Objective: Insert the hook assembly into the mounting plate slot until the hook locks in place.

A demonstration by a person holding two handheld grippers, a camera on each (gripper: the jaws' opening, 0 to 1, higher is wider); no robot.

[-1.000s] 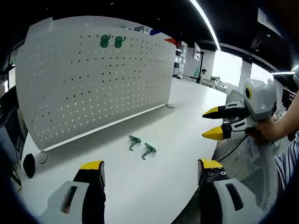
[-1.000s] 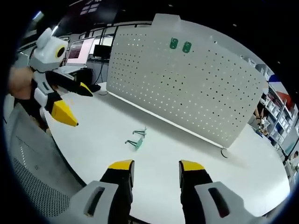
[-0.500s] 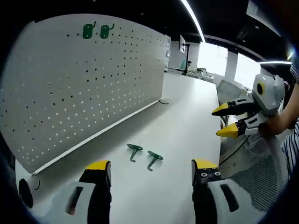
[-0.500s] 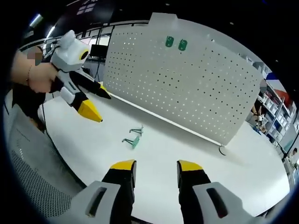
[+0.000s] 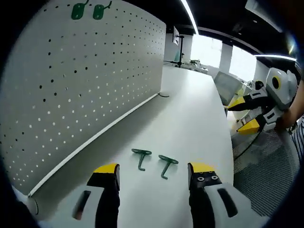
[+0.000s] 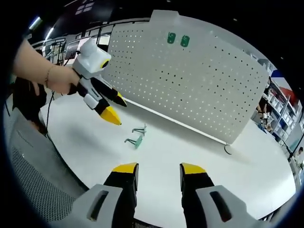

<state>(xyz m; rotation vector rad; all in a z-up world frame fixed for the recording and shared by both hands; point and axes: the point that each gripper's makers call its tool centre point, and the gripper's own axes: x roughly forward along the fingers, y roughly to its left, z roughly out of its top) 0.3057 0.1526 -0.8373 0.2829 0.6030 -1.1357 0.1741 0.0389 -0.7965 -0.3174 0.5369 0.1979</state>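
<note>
Two green hooks lie on the white tabletop, low in the centre of the left gripper view: one hook just left of the other hook, close together but apart. The left claw hangs right above them, jaws spread wide and holding nothing. The white pegboard stands upright across the left of the frame, and two green mounted hooks sit at its upper left. At the right edge the right claw hovers beyond the tabletop's edge, jaws parted and empty. In the right gripper view, a hand holds the left claw near the loose hooks.
</note>
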